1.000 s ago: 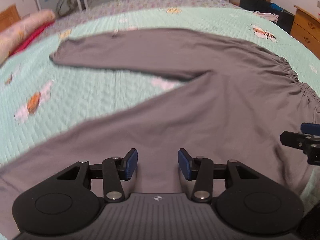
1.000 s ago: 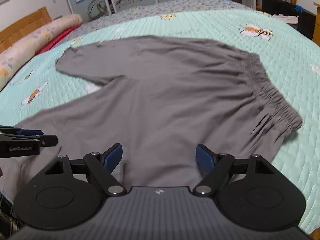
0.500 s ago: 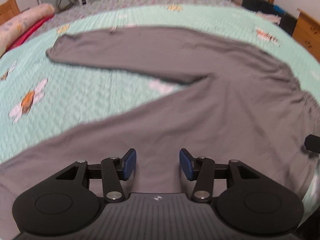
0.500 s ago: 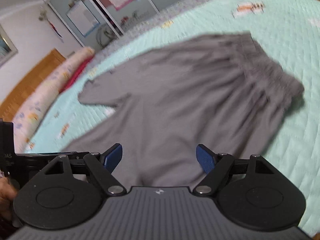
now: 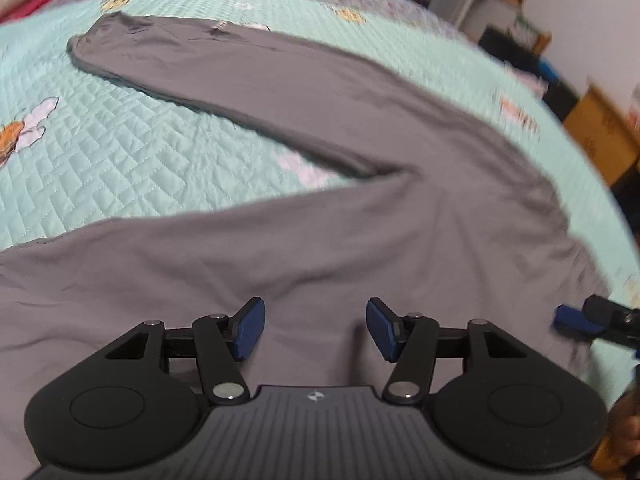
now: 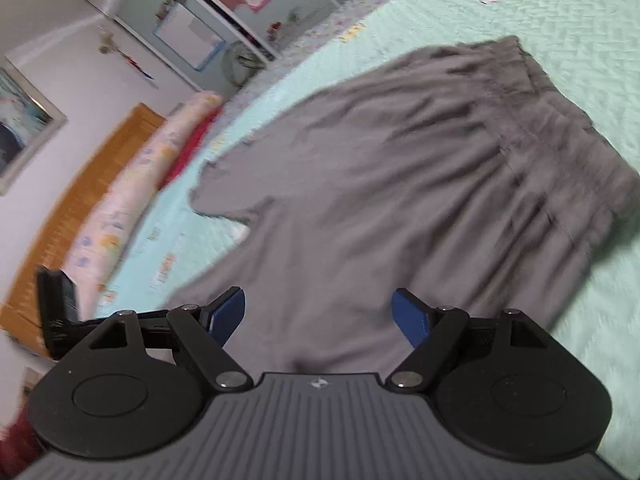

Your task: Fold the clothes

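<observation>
So the grey trousers [image 5: 360, 240] are lying flat on the mint quilt [image 5: 100, 160], legs splayed in a V, nothing folded yet. Left gripper [image 5: 315, 328] hovers over the near leg; its jaws have just been opening, with nothing pinched. Right gripper [image 6: 318, 316] sits wide and empty near the waistband [image 6: 560, 120]. Looks like the reach-in step. Next is probably grabbing the near leg to fold it onto the far one.

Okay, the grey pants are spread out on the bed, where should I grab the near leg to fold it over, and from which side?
Probably pinch the near leg's outer edge, coming in low from the near bedside. The grey pants lie flat in a V on the quilt, so only an edge offers a pinchable lip. The left gripper, jaws just opening, hovers there empty.
</observation>
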### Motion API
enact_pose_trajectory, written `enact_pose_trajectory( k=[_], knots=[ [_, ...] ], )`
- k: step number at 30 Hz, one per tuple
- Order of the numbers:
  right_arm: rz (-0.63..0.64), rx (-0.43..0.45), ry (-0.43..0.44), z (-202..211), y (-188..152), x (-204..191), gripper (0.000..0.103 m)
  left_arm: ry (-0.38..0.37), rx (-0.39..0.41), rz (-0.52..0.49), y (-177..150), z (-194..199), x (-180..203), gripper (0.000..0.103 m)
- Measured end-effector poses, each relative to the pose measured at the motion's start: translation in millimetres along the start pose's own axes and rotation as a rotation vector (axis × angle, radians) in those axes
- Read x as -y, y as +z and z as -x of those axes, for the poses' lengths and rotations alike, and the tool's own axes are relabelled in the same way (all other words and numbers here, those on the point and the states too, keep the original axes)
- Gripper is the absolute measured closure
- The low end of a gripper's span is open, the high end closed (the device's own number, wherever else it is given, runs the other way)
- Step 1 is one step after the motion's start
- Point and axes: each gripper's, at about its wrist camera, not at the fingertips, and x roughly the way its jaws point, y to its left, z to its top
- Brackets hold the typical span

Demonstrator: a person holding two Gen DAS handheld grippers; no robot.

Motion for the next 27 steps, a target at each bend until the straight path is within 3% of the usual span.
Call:
enact_pose_trajectory(
  k=[3,11,15,20,23,27],
  knots=[
    [0.016,0.038,0.018,5.1,26.5,5.2,0.022,-0.005,0.062,-0.016,19.0,10.4,-0.4,0.045],
    [0.232,0.127,-0.104,-0.3,112.6,14.0,0.025,0.025,0.181,-0.259,99.0,4.3,23.1,0.045],
    [0.251,0.124,-0.135,-15.5,142.4,28.9,0.026,0.075,0.233,-0.338,139.2,-10.5,32.5,0.044],
    [0.235,0.093,-0.079,-31.5,133.0,23.1,0.025,0.087,0.265,-0.231,140.8,-6.0,6.9,0.044],
    [0.235,0.053,-0.051,-43.3,120.1,14.1,0.025,0.128,0.225,-0.163,131.1,-5.9,-28.2,0.044],
    [0.269,0.0,-0.026,-64.8,115.1,-12.8,0.025,0.123,0.181,0.007,127.4,11.9,-89.6,0.044]
  ],
)
